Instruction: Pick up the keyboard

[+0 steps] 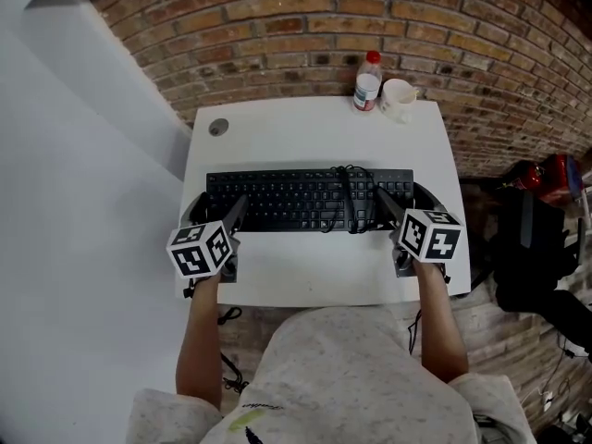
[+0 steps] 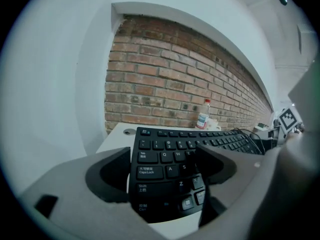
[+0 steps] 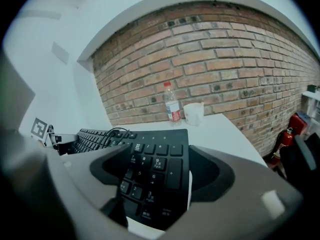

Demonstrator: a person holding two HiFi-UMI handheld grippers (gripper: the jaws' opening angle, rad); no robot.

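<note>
Brick wall [image 1: 370, 26] runs along the far side, with a white table [image 1: 305, 132] pushed against it. A black full-size keyboard [image 1: 296, 197] lies flat across the table's middle, long axis left to right, nearer the near edge than the far one. The left gripper [image 1: 220, 213] sits at the keyboard's left end with its jaws wide apart, one outside the end and the other over the letter keys, clamping nothing. The right gripper [image 1: 404, 202] mirrors it at the number-pad end, also spread wide, one jaw off the right end and one above the keys, with no grip made. A plastic water bottle [image 1: 367, 81] and a white cup [image 1: 398, 98] stand at the far right, well apart from the keyboard. The keyboard's cable [image 1: 350, 197] lies bunched on the keys right of centre. A round grommet [image 1: 218, 128] sits far left. Judgement: the board looks light, stiff and slick-cased, and its keys give under pressure. It is best pinched on the solid frame at both short ends and raised level, so the loose cable neither slides off nor snags.
</note>
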